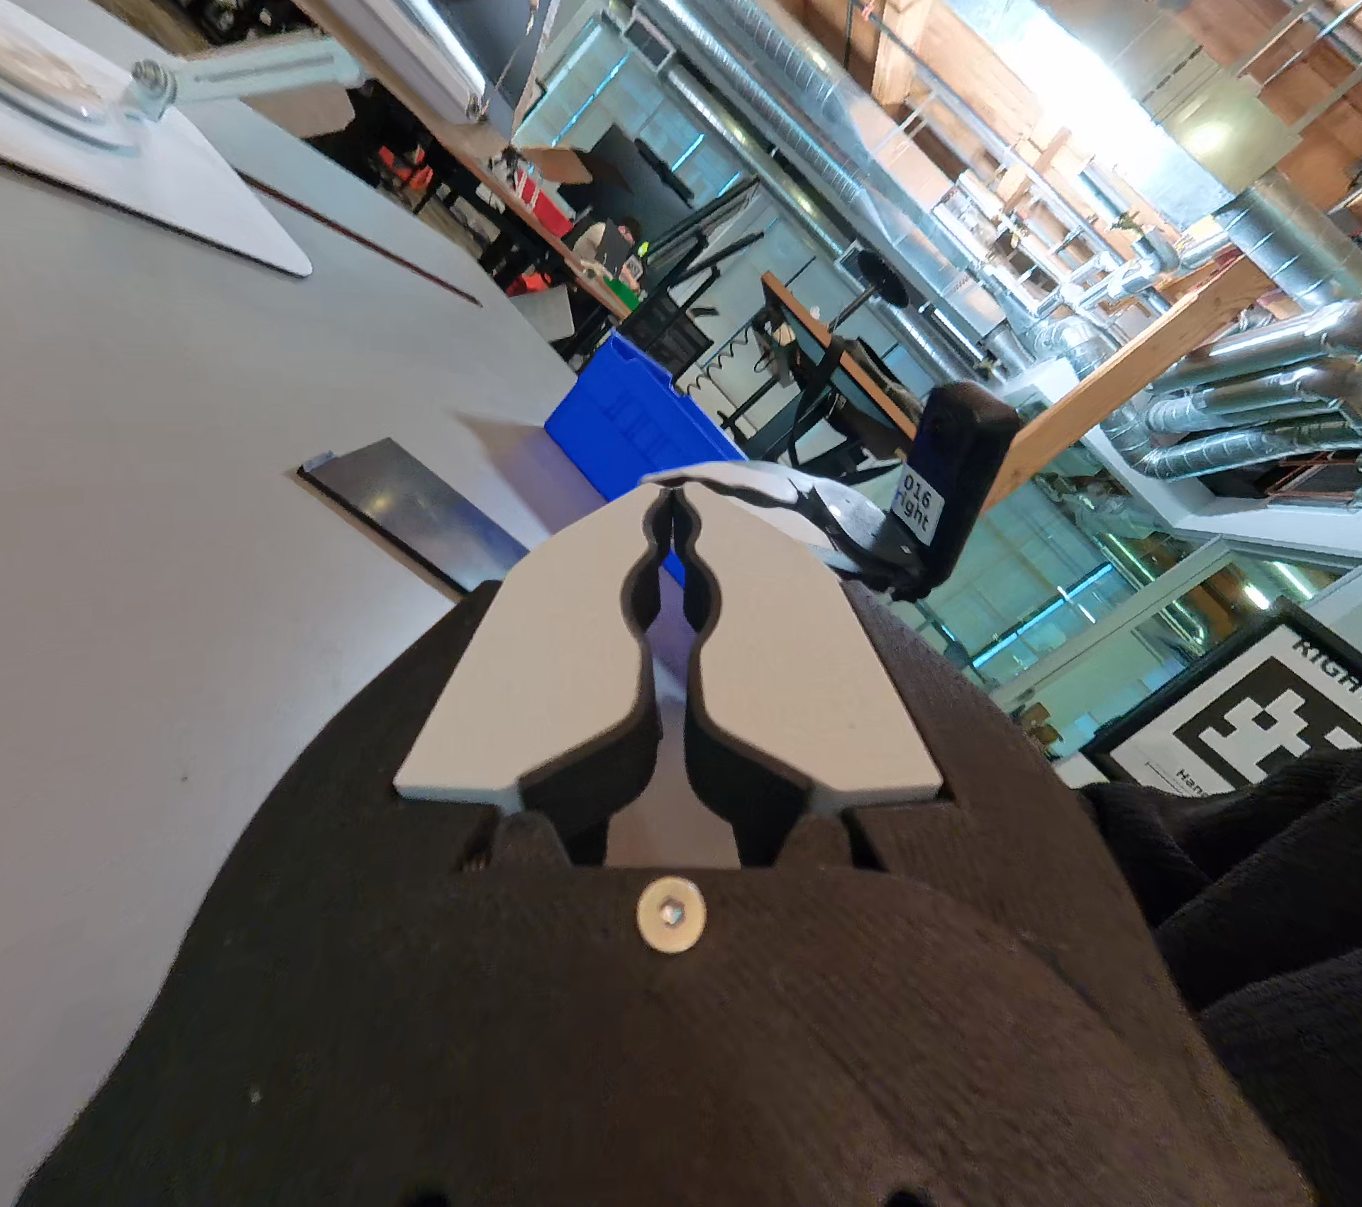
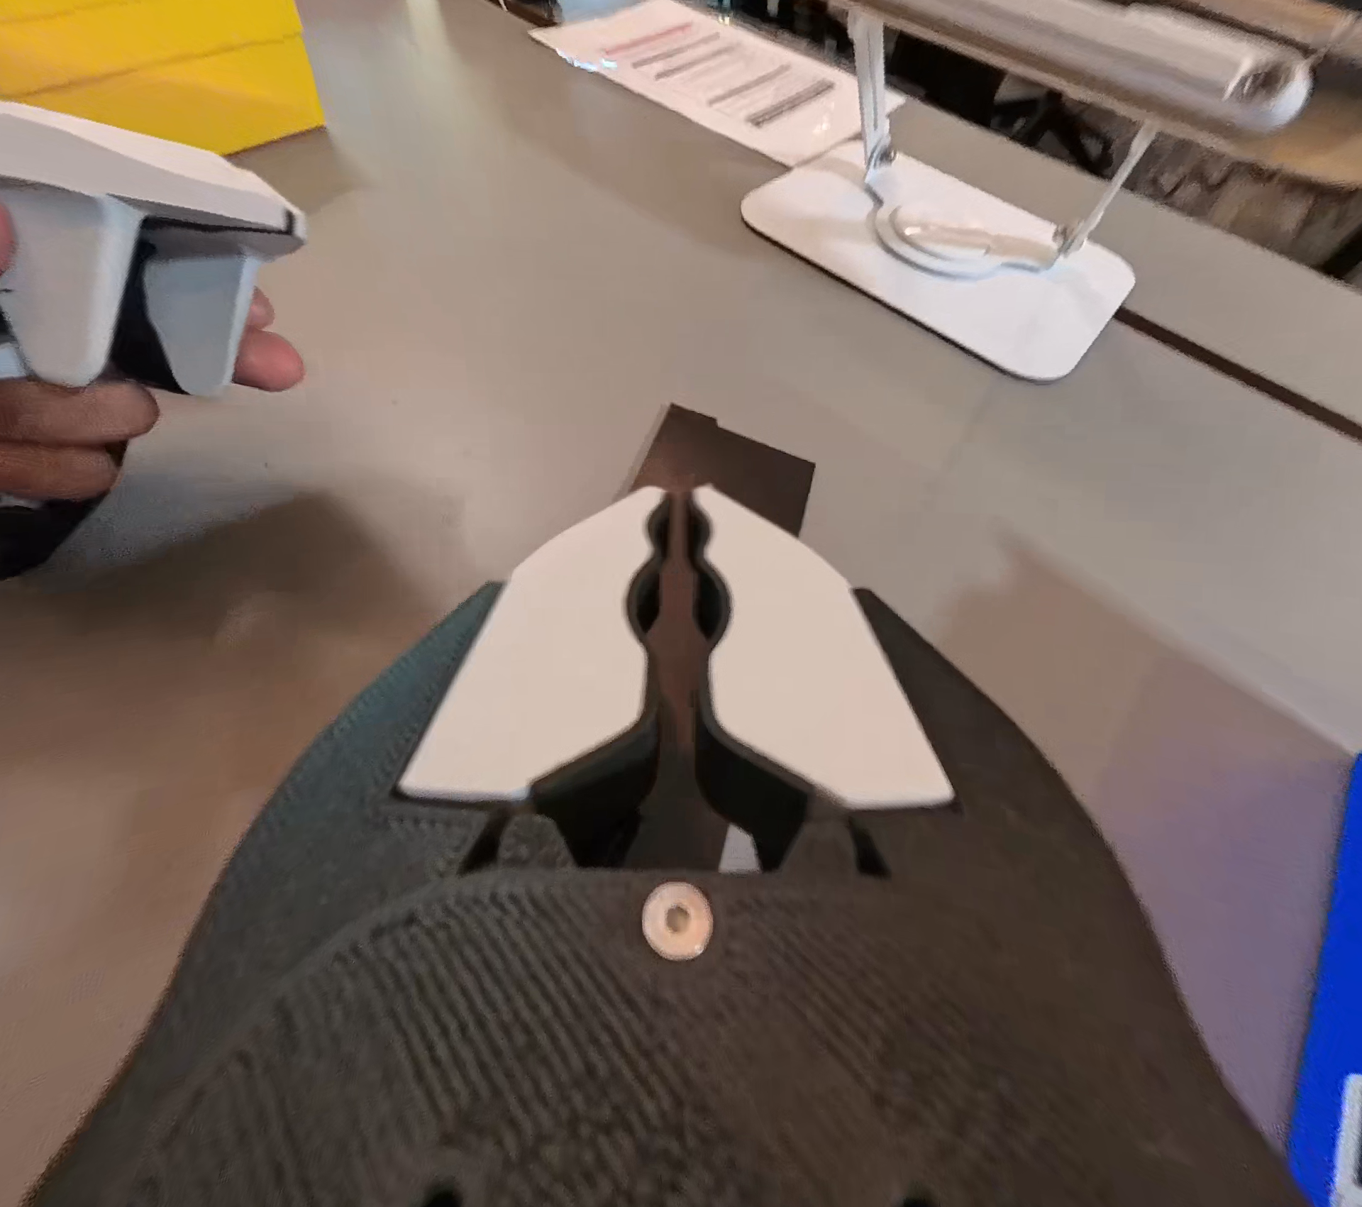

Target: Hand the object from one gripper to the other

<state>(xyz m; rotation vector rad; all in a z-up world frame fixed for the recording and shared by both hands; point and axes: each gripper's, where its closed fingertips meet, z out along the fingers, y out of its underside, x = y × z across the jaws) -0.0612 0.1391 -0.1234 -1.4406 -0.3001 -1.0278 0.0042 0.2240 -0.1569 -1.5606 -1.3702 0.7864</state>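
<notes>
My left gripper [image 1: 672, 495] is shut with nothing between its white fingers, and it is tilted above the grey table [image 1: 221, 508]. It also shows at the left of the right wrist view [image 2: 287, 228], held by a hand [image 2: 66, 427]. My right gripper [image 2: 682, 495] is shut, with only a thin gap, and nothing shows gripped in it. It shows just beyond the left fingertips in the left wrist view [image 1: 726, 480]. A dark flat rectangular plate [image 2: 737, 460] lies on the table just past the right fingertips. It also shows in the left wrist view [image 1: 413, 508].
A yellow bin [image 2: 147, 14] stands at the far left and a blue bin [image 1: 634, 427] at the table edge. A stand on a white base [image 2: 951, 279] holds a device at the right. A printed sheet [image 2: 707, 73] lies behind it. My right fingertips sit around 12 cm from my left ones. My right tips are roughly 12 cm from the dark flat rectangular plate [image 2: 737, 460].
</notes>
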